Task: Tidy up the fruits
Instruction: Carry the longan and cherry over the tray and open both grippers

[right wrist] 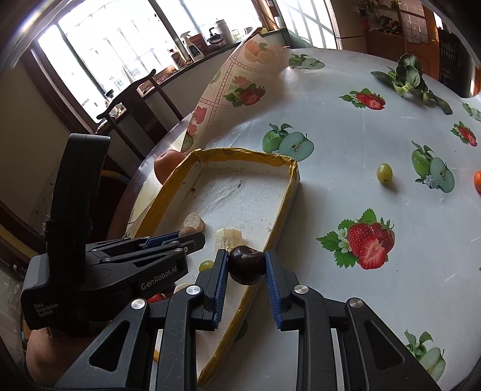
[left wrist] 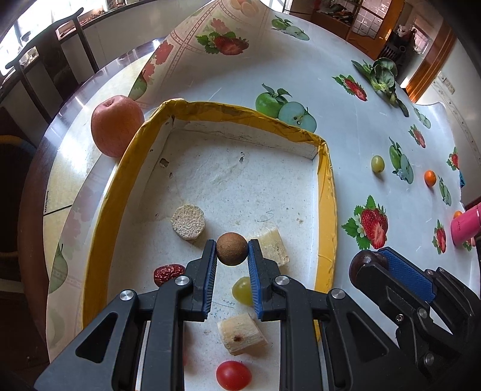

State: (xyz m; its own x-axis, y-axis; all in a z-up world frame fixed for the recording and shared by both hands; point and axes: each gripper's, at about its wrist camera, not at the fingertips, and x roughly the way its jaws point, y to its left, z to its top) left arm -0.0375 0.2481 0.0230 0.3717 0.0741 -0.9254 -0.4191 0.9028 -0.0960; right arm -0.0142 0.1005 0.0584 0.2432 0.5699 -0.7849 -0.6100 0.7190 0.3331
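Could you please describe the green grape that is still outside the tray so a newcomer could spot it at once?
Start at the yellow-rimmed tray and look right across the fruit-print tablecloth. The loose grape lies alone beside a printed green apple; the small orange fruit nearby is orange, and the other grape sits inside the tray.

A home dining room, by the look of it. A round table (right wrist: 345, 192) fills the middle and right of the right wrist view, under a plastic cloth (right wrist: 390, 156) printed with strawberries and apples. At upper left a dark wooden chair (right wrist: 132, 99) stands before big windows (right wrist: 120, 45), and the sill holds a kettle (right wrist: 215, 39), a bottle (right wrist: 188, 45) and a box (right wrist: 198, 43). At upper right is a wooden cabinet (right wrist: 421, 27) with glass doors. Leafy greens (right wrist: 409, 75) lie on the cloth at upper right.
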